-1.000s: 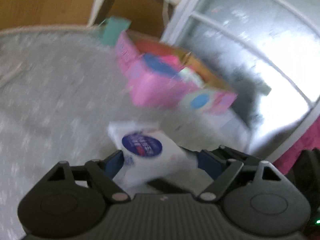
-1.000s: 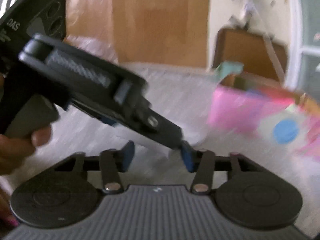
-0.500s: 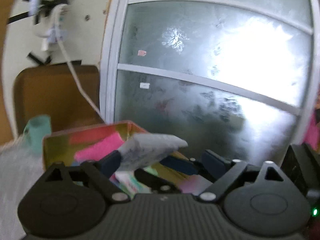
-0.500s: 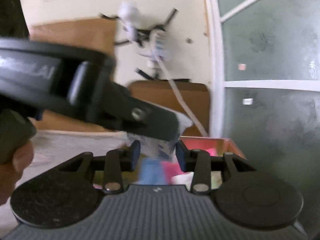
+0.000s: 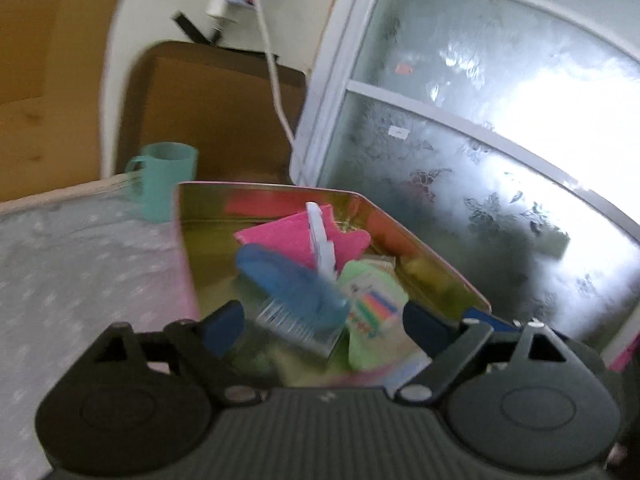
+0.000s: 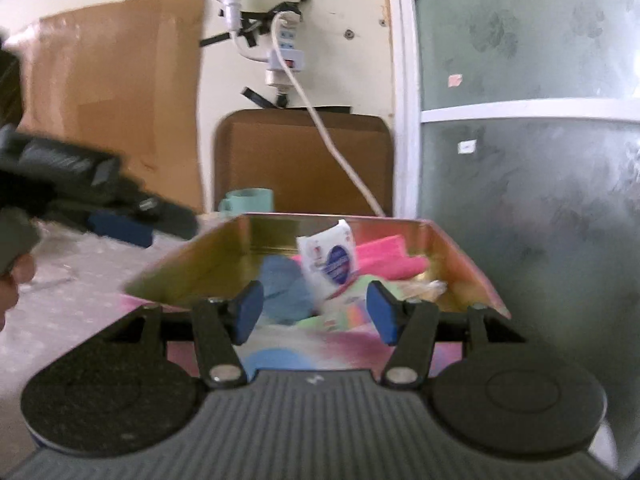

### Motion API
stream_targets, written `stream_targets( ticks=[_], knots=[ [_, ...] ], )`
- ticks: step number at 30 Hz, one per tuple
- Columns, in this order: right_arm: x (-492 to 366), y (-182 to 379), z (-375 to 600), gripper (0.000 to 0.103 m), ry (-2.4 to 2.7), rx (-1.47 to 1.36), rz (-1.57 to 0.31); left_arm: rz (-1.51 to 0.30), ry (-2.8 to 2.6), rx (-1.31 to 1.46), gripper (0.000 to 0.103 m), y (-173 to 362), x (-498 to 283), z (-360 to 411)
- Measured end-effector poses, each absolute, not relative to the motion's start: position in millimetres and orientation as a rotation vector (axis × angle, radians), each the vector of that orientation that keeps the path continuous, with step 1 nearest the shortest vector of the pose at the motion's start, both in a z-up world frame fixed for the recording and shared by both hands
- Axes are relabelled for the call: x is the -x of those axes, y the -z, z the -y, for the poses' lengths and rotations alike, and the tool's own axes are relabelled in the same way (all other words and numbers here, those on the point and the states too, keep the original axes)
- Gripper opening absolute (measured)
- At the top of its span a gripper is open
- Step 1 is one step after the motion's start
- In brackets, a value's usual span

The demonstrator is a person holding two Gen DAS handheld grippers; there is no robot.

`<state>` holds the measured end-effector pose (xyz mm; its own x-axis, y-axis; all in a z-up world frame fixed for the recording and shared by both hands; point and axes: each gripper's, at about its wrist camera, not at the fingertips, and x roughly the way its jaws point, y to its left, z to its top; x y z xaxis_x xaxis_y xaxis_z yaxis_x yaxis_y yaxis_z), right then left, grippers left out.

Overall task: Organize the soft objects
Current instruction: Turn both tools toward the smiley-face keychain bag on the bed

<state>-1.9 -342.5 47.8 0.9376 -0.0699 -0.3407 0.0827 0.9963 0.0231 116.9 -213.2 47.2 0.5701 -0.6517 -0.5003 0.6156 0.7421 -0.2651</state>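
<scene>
White tissue pack (image 6: 330, 262) with the blue oval label is inside the box (image 6: 460, 256), standing on edge in the middle; from the left wrist view we see only its thin white edge (image 5: 320, 240). Nothing grips it.

Box is open-topped, shiny gold inside, pink outside. Contents relative to the pack:
- pink cloth (image 6: 384, 258) behind it and toward the window side
- blue blurred item (image 5: 292, 280) in front of it on the table side; we can't tell what it is
- green packet (image 5: 372, 300) with coloured stripes in front, window side
- a clear bristled or ribbed piece (image 5: 296, 324) below the blue item, too blurred to name

Right gripper (image 6: 316, 312) points slightly down over the near wall of the box. Its jaws have just been opening and stand moderately apart, with no pad touching the pack beyond them.

Left gripper (image 5: 324, 324) also tilts down over the box. Its jaws have just been closing from wider and stay well apart, pads on nothing. In the right wrist view we see it (image 6: 132, 220) to the table side of the box, with the person's fingers (image 6: 16, 276) on its handle.

Outside the box: teal mug (image 5: 164, 180) just behind its far table-side corner, brown cardboard (image 6: 304, 160) against the wall behind, frosted window (image 6: 540, 160) alongside.
</scene>
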Motion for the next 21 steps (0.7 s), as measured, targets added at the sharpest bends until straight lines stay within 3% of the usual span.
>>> stream_targets(
  ticks=[8, 14, 17, 19, 21],
  knots=[
    [-15, -71, 254, 0.060, -0.176, -0.101, -0.354, -0.576, 0.586, 0.139, 0.092, -36, -76, 59],
    [-87, -55, 144, 0.061, -0.405, -0.061, -0.513, -0.575, 0.178, 0.243, 0.092, -7, -82, -74],
    [-129, -36, 87, 0.067, -0.451, -0.024, -0.598, -0.541, 0.068, 0.337, 0.092, 7, -79, -120],
    [-160, -24, 57, 0.077, -0.452, -0.016, -0.646, -0.551, 0.011, 0.366, 0.092, 12, -80, -136],
    [-186, -17, 35, 0.077, -0.419, -0.036, -0.678, -0.544, 0.011, 0.423, 0.092, 10, -82, -145]
  ],
)
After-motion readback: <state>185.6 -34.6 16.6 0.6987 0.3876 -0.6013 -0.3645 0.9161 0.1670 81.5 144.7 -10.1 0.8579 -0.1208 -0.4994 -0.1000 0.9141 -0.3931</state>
